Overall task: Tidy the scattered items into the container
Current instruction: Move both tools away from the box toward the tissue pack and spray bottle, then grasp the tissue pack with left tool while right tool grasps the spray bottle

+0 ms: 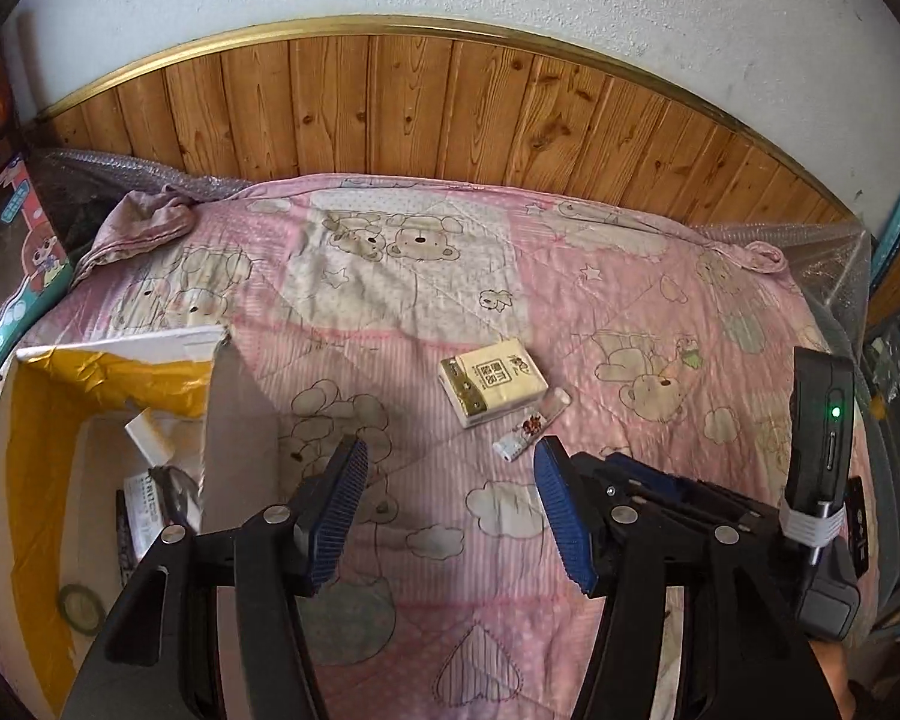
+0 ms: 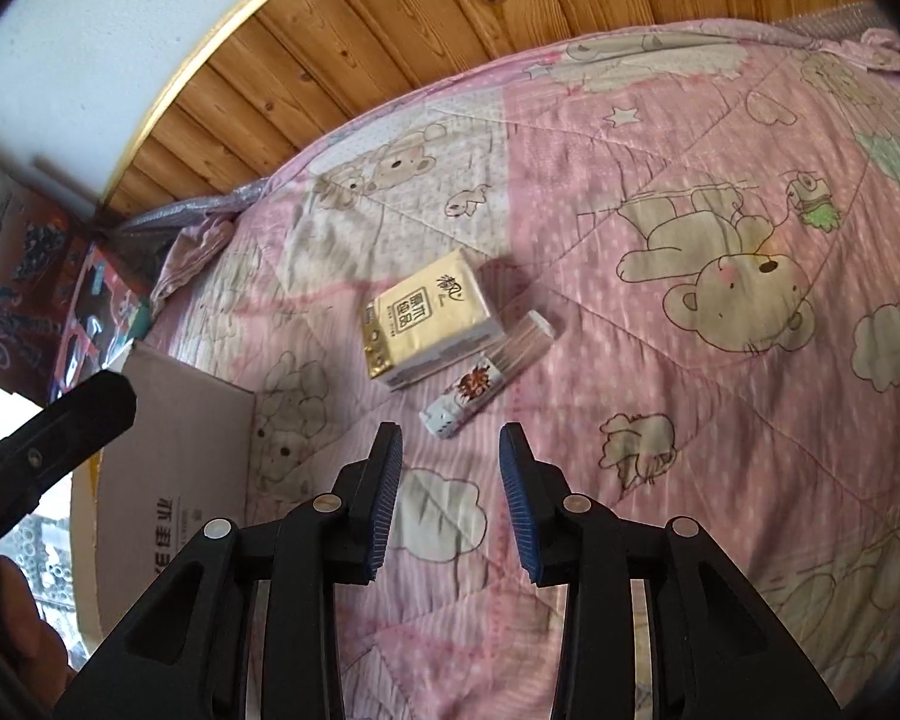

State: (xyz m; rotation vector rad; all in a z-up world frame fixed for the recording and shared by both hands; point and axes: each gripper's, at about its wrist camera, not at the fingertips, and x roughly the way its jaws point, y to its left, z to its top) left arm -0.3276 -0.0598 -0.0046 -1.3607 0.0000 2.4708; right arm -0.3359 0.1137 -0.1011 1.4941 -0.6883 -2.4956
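On the pink bear-print quilt lies a yellow tissue pack (image 1: 492, 381) (image 2: 426, 318). A small clear toothpick holder (image 1: 531, 426) (image 2: 486, 381) with a red-and-white label rests against its near side. An open cardboard box (image 1: 216, 396) (image 2: 174, 450) with yellow tape stands at the left. Inside it are a white block (image 1: 149, 435), a dark packet (image 1: 147, 504) and a tape roll (image 1: 78, 603). My left gripper (image 1: 450, 450) is open, hovering just short of the holder. My right gripper (image 2: 450, 438) is open too, with its tips close to the holder's near end.
A wooden headboard (image 1: 420, 102) and a white wall back the bed. Toy boxes (image 1: 12, 240) stand at the far left beside it. Bubble wrap (image 1: 834, 252) covers the bed's right corner. A black device with a green light (image 1: 822, 420) rises at the right of the left wrist view.
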